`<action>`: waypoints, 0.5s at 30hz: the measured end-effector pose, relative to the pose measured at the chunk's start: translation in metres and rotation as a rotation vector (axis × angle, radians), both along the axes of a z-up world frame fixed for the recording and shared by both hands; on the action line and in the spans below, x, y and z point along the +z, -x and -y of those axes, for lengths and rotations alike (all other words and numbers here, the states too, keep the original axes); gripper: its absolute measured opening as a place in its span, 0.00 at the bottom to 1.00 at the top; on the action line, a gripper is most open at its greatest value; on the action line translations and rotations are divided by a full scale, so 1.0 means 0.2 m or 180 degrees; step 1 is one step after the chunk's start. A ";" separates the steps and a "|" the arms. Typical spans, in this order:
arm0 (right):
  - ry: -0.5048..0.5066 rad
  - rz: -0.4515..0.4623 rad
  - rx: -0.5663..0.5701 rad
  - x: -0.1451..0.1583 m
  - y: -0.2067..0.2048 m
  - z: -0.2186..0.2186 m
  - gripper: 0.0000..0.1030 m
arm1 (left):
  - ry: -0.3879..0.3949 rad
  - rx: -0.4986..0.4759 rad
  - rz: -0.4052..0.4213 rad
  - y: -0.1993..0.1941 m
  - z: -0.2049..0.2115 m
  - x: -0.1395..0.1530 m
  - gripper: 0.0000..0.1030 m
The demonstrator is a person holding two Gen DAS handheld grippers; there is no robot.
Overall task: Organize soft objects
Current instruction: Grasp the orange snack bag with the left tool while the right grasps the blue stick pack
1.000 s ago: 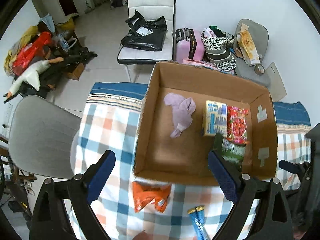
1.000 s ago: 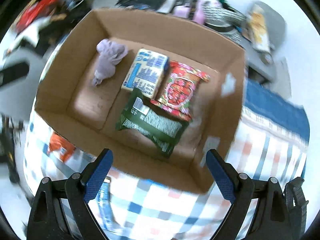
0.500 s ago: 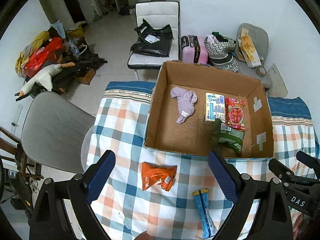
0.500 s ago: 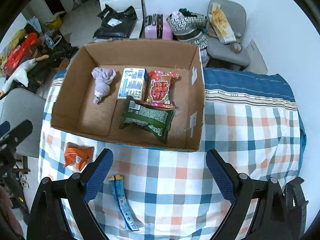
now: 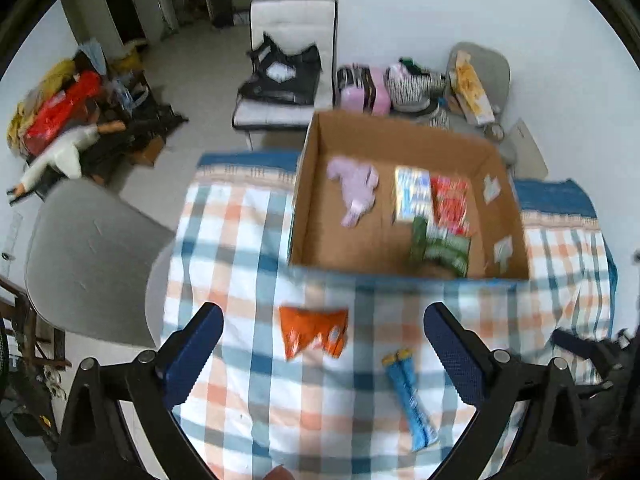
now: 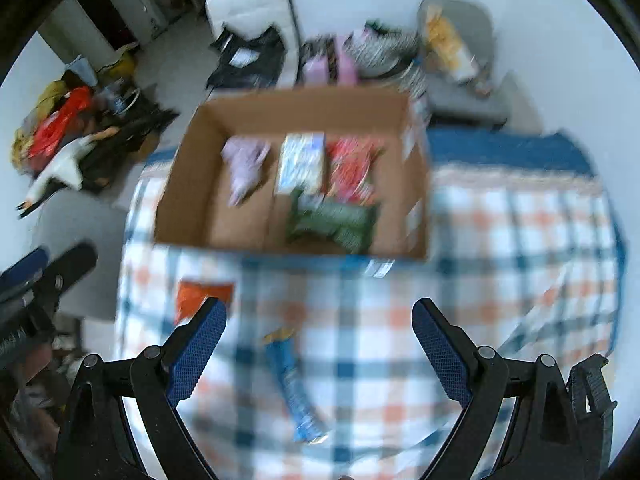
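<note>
An open cardboard box [image 5: 304, 200] [image 6: 188, 168] stands on the checked tablecloth. Inside lie a lilac cloth [image 5: 354, 188] [image 6: 244, 164], a blue-white carton [image 5: 412, 194] [image 6: 302, 162], a red packet [image 5: 452, 204] [image 6: 352, 170] and a green packet [image 5: 442, 246] [image 6: 334, 222]. In front of the box lie an orange packet [image 5: 314, 332] [image 6: 200, 292] and a blue tube packet [image 5: 410, 396] [image 6: 294, 384]. My left gripper [image 5: 322, 356] is open and empty, above the cloth near both loose packets. My right gripper [image 6: 318, 352] is open and empty, above the blue packet.
A grey chair [image 5: 88, 260] stands at the table's left edge. A white chair with a black bag [image 5: 288, 76], a pink suitcase [image 5: 362, 88] and bags sit behind the table. Clutter and a toy goose [image 5: 60, 156] lie on the floor at left.
Both grippers have pulled back from the box toward the table's near side, so the orange and blue packets have come into view. Both stayed open and empty.
</note>
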State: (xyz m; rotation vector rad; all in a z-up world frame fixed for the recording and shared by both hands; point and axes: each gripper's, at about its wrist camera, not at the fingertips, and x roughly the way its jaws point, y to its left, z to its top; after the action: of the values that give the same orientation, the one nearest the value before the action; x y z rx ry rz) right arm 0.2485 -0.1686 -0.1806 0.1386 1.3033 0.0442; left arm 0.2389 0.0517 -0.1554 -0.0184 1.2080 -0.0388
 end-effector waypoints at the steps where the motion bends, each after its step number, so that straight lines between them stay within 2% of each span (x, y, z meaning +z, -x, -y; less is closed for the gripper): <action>1: -0.0019 -0.0133 0.0028 -0.07 0.04 -0.03 0.93 | 0.0016 0.0018 -0.0072 0.03 -0.03 -0.05 1.00; 7: -0.0153 -0.0897 0.0050 -0.60 0.24 -0.17 0.93 | 0.0025 0.0146 -0.0737 0.11 -0.19 -0.49 1.00; 8: -0.0174 -0.1035 0.0014 -0.71 0.27 -0.19 0.93 | 0.0007 0.0166 -0.0790 0.11 -0.21 -0.54 1.00; 11: -0.0243 -0.1238 -0.0062 -0.91 0.32 -0.23 0.91 | 0.0005 0.0181 -0.0923 0.08 -0.23 -0.64 1.00; 12: -0.0244 -0.1312 -0.0099 -0.99 0.33 -0.25 0.87 | 0.0035 0.0178 -0.0954 0.06 -0.22 -0.67 1.00; 14: -0.0265 -0.1395 -0.0148 -1.06 0.36 -0.27 0.70 | 0.0093 0.0142 -0.1000 0.02 -0.21 -0.70 1.00; 15: -0.0263 -0.1451 -0.0173 -1.10 0.37 -0.27 0.55 | 0.0127 0.0112 -0.1019 -0.01 -0.18 -0.71 1.00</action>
State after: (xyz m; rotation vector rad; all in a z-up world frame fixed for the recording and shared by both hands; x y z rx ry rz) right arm 0.1737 -0.1139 -0.4009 0.2656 1.7525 0.0204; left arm 0.2399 0.0880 -0.2981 -0.0834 1.5265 -0.0299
